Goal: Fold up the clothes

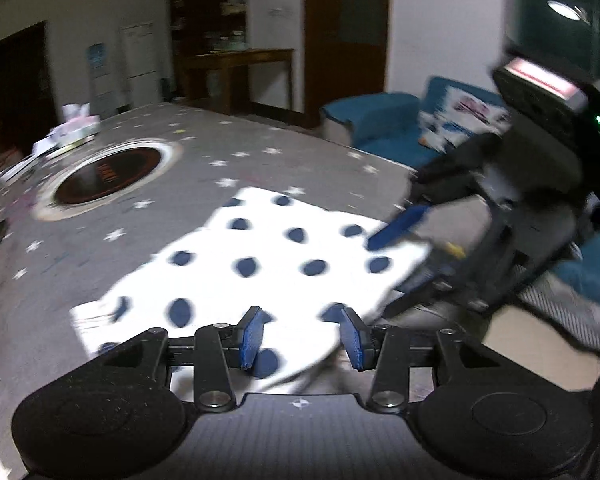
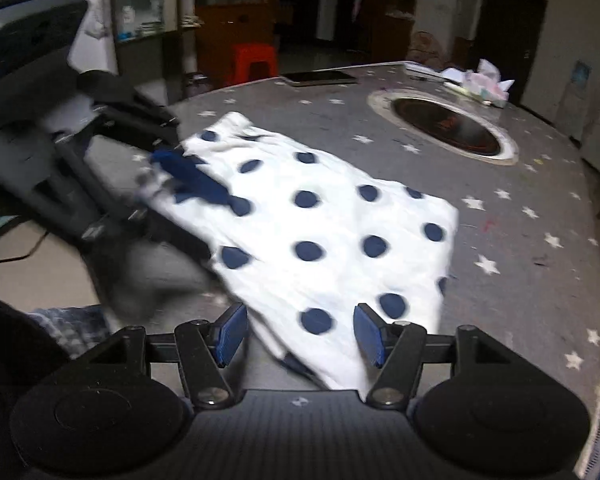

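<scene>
A white garment with navy dots (image 1: 268,256) lies flat on the grey star-print tablecloth (image 1: 204,140), one side at the table's near edge. In the left wrist view my left gripper (image 1: 302,338) is open over the garment's near edge, the cloth passing loosely between its blue pads (image 1: 252,336). In the right wrist view my right gripper (image 2: 300,334) is open too, with the garment (image 2: 332,216) lying between its pads (image 2: 370,334) and untouched by them. Each gripper shows in the other's view, blurred, at the cloth's far corner.
A round dark plate (image 2: 448,128) is set into the table beyond the garment. Tissues and papers (image 2: 484,80) and a flat tablet (image 2: 320,77) lie at the far rim. A blue sofa (image 1: 380,124) and a red stool (image 2: 254,62) stand off the table.
</scene>
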The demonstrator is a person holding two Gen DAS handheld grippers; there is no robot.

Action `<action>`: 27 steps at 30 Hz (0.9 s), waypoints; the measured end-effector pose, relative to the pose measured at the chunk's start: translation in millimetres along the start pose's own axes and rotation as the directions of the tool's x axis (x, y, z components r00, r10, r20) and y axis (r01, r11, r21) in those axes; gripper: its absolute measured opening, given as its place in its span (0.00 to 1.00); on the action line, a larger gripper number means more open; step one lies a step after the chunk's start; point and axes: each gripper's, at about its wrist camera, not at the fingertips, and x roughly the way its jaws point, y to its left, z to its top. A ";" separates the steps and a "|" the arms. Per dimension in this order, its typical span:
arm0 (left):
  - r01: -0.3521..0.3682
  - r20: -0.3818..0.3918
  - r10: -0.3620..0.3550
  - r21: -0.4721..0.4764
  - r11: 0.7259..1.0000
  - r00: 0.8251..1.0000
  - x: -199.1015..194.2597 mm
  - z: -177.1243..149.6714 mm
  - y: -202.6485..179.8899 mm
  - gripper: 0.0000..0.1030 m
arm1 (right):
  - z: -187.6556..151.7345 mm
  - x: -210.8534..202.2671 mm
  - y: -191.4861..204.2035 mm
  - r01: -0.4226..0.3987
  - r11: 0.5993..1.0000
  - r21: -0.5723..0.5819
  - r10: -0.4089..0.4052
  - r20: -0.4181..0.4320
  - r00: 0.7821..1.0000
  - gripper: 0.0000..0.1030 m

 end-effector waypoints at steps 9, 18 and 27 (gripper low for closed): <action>-0.013 -0.030 0.014 0.033 0.999 0.999 27.0 5.2 -5.0 0.37 | 6.6 -8.6 -35.4 0.077 0.989 0.129 -0.085 0.058 0.995 0.57; -0.008 -0.040 0.007 -0.036 0.999 0.999 28.2 9.7 11.2 0.29 | -9.4 -22.2 -42.0 0.099 0.985 0.144 -0.107 0.047 0.993 0.58; 0.048 0.005 -0.048 -0.008 0.999 0.999 4.8 12.0 4.2 0.29 | -13.3 -42.7 -48.7 0.098 0.980 0.171 -0.111 0.073 0.991 0.58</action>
